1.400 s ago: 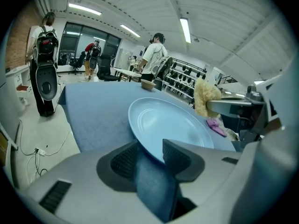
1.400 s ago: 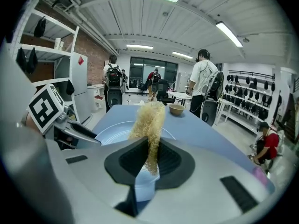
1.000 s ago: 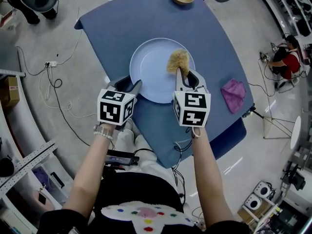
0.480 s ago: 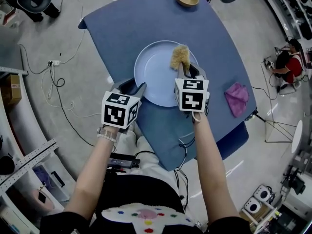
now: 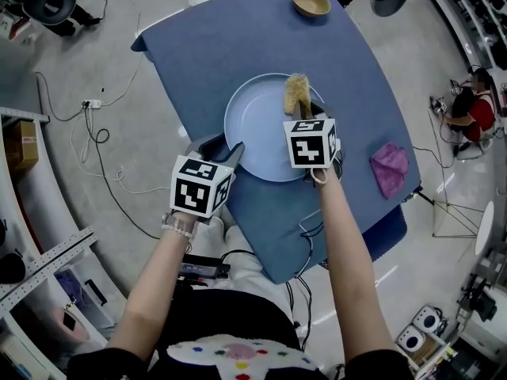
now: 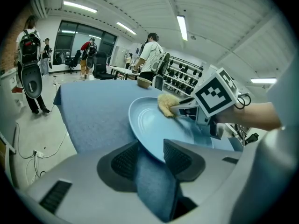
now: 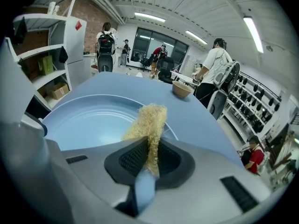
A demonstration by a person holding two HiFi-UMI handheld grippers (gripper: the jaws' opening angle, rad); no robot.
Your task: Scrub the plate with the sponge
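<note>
Found the right gripper (image 7: 149, 155) pinched tight on a straw-coloured sponge (image 7: 148, 122), coarse and fibrous, squeezed thin between the ribbed pads. Placed its free end over the far right part of the plate (image 5: 261, 125); unable to confirm contact with the surface.

Found the left gripper (image 6: 149, 157) spread, its jaws just having been opening, astride the near rim of the plate with neither pad pressing on it.

Noted the plate as round, shallow, pale blue, smooth and glossy, with faint concentric rings, lying on the blue cloth-covered desk (image 5: 222, 46).

Judged the risks as follows:
- With no hold at the rim, likely to slide or spin the plate on the cloth under a firm scrubbing stroke.
- Likely to drag the limp sponge out of the pads if pulled hard.
- Possible to scrape hard jaw tips on the glaze if angled too steeply.

Recommend clamping the rim before scrubbing.
</note>
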